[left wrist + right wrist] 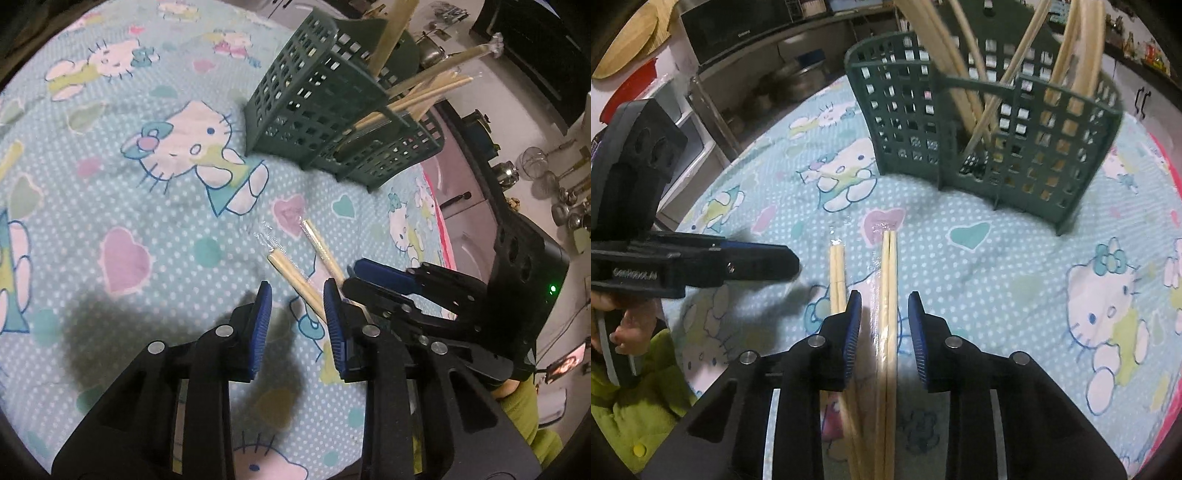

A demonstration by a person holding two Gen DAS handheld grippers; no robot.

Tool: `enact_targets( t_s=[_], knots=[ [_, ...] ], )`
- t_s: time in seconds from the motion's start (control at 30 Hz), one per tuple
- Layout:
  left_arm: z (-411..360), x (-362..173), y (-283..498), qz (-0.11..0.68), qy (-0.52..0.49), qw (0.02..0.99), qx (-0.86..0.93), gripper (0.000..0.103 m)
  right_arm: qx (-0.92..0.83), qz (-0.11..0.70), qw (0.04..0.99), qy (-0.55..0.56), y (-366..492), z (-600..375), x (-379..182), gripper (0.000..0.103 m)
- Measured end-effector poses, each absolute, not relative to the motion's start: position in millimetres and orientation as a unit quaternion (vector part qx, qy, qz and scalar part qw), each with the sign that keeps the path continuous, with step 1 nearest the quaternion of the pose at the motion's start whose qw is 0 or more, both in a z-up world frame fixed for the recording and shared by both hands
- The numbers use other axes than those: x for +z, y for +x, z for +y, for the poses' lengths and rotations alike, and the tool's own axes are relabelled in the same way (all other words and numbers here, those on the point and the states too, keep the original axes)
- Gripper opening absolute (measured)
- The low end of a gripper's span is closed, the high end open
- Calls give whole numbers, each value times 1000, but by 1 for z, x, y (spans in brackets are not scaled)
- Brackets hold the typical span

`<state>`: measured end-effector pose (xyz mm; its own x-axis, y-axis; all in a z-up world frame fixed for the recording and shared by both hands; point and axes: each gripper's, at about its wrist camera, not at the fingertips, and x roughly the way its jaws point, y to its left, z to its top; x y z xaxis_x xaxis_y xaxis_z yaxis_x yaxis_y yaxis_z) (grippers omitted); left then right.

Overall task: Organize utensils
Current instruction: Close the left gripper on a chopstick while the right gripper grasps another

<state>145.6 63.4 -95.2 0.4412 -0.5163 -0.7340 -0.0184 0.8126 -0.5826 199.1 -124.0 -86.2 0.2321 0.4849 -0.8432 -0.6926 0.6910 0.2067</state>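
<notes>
While parted, right hand-held gripper (884, 317) straddles chopsticks (889, 295) (wrapped).

The tops of the chopsticks (934, 55) in the green basket (1052, 177) are cut off. Near the basket, small shiny things (569, 206) are too blurry to name.

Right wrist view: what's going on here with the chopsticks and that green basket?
A person is sorting wrapped chopsticks into the green basket, which already holds several. The right gripper is open, straddling one wrapped pair lying on the Hello Kitty cloth. A second pair lies beside it. The left gripper is open, holding nothing.
</notes>
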Motion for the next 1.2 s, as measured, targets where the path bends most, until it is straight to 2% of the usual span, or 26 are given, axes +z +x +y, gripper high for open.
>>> enact_targets(
  t_s=[0.03,0.37,0.5,0.8,0.93,1.07,1.2],
  knots=[
    [63,-97,148,509,-264,805,-152,32,377,494,776,-106,202,-123,-87,25],
    [67,-111,172,529,-283,789,-133,34,383,517,759,-98,227,-114,-96,22],
    [64,-111,178,532,-276,791,-127,34,376,516,763,-96,230,-115,-99,10],
    [54,-107,186,537,-239,802,-108,33,359,506,781,-76,226,-141,-89,9],
    [47,-107,188,541,-206,811,-89,21,353,494,792,-66,223,-151,-79,9],
    [46,-107,190,540,-205,812,-87,16,347,477,806,-49,220,-163,-66,9],
    [49,-107,187,532,-199,819,-84,6,339,463,819,-32,216,-173,-54,8]
  ],
)
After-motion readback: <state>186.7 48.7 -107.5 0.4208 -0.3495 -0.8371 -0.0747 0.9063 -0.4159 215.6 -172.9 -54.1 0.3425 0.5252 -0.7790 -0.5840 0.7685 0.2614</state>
